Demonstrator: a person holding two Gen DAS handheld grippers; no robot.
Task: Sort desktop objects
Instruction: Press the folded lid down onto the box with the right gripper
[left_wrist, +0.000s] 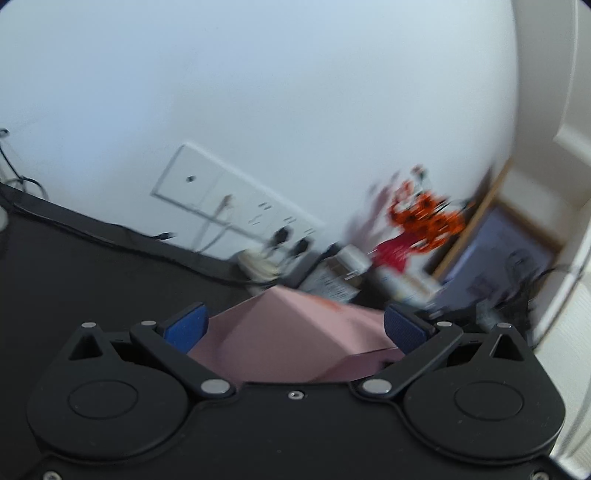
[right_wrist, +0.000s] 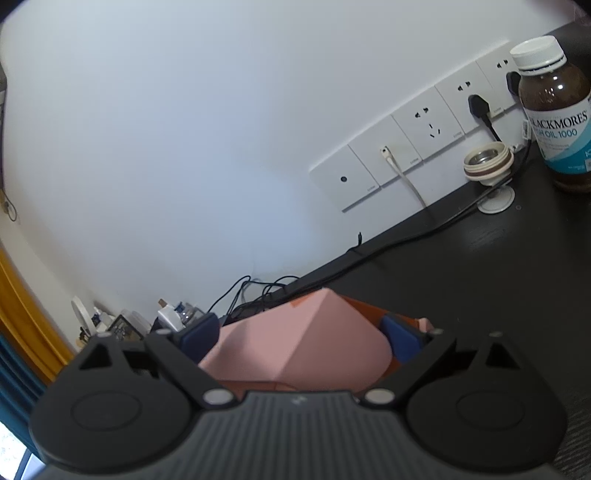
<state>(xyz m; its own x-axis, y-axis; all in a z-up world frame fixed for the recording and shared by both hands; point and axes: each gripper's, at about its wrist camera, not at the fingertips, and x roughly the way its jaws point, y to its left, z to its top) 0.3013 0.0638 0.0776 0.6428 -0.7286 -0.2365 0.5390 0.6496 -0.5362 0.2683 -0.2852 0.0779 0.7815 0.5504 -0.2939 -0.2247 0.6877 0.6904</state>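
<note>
The pink box (left_wrist: 295, 328) sits between the blue pads of the left hand-held gripper (left_wrist: 295, 326), whose jaws stand wide; the view is blurred, so whether the pads (left_wrist: 186, 326) press the box I cannot tell. In the right wrist view the same pink box (right_wrist: 295, 339) fills the gap of the right hand-held gripper (right_wrist: 301, 338), jaws wide, both pads against its sides. It is above the near black tabletop (right_wrist: 461, 277). Far right stand a brown supplement bottle (right_wrist: 557, 110) and a small round lid (right_wrist: 487, 164), below the wall sockets (right_wrist: 424, 147).
</note>
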